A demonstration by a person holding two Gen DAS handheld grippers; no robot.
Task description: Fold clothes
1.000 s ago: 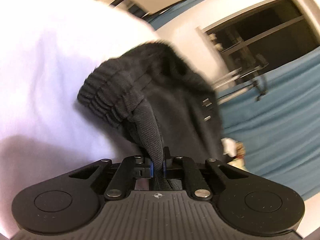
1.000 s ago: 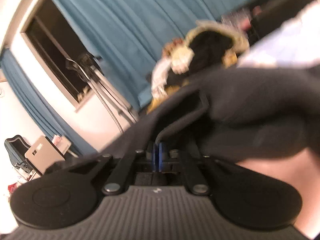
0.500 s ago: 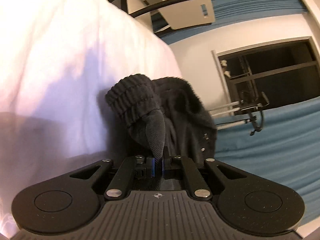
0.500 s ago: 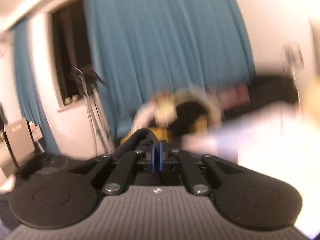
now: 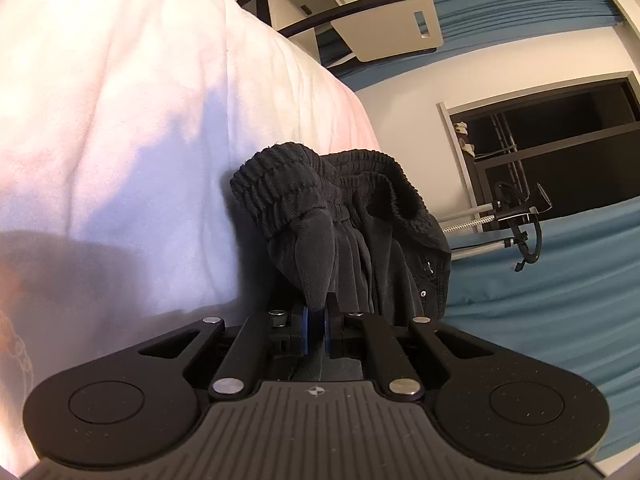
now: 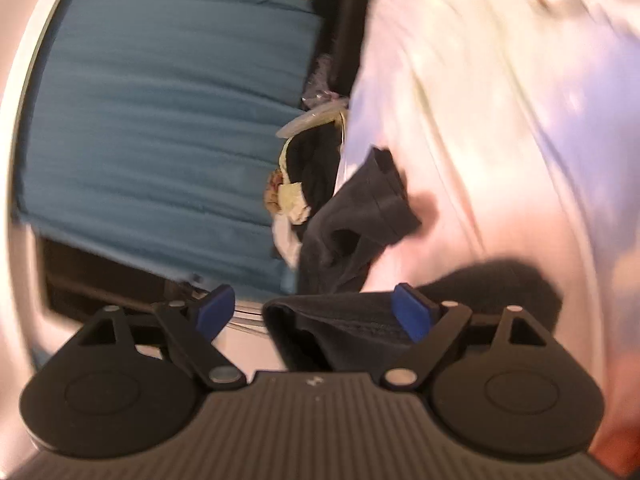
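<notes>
Left gripper (image 5: 316,330) is clamped tight on a fold of the black garment (image 5: 340,224), looks like fleece sweatpants with a ribbed elastic waistband (image 5: 276,188) bunched up just ahead of the blue pads. Pinch near the waistband probably serves as an anchor, so one end stays put while the other end gets laid out.

Right gripper (image 6: 316,312) has just been opening; jaws now stand wide, blue pads (image 6: 412,312) well apart. Dark cloth (image 6: 344,332) lies between them, touching or right beside the right-hand pad, not pressed from both sides, so it counts as let go. More of the same dark fabric trails ahead onto the bed. Likely reason: that end is dropped so it can be re-gripped or smoothed.

Garment lies on a white duvet (image 5: 140,100), soft and creased, so cloth will sink and drag rather than slide. The right view is motion-blurred.

Room: teal curtains (image 6: 160,120), dark window (image 5: 560,152), white wall, a chair with a pale back (image 5: 392,28), a metal stand (image 5: 516,216) by the window. A heap of mixed clothes (image 6: 296,184) sits beyond the bed edge.
</notes>
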